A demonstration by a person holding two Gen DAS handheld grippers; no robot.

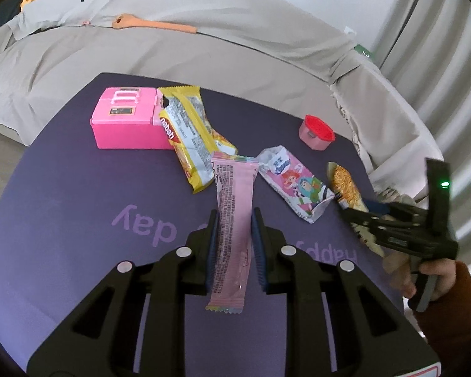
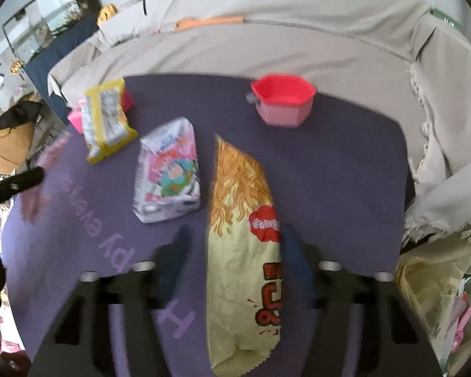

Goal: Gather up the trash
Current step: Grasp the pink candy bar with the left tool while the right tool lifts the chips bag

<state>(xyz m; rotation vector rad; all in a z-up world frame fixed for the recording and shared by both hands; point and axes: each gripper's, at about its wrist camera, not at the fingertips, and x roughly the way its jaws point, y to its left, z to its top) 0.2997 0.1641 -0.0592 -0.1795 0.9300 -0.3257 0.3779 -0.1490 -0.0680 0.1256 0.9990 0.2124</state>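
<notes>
My left gripper (image 1: 234, 235) is shut on a long pink wrapper (image 1: 235, 194), which runs lengthwise between its pads. In the right wrist view a pale yellow noodle bag (image 2: 241, 267) lies between the fingers of my right gripper (image 2: 235, 251). The right finger (image 2: 293, 251) touches the bag, while the left finger (image 2: 179, 251) stands clear of it with mat showing in the gap. That view is blurred. A yellow wrapper (image 1: 188, 138) and a cartoon-printed wrapper (image 1: 298, 185) lie on the purple mat (image 1: 78, 188).
A pink box (image 1: 125, 122) sits at the mat's far left and a red-rimmed cup (image 2: 284, 100) at its far right. A beige-covered sofa (image 1: 204, 40) curves around the back. A pale plastic bag (image 2: 430, 282) stands off the mat's right edge.
</notes>
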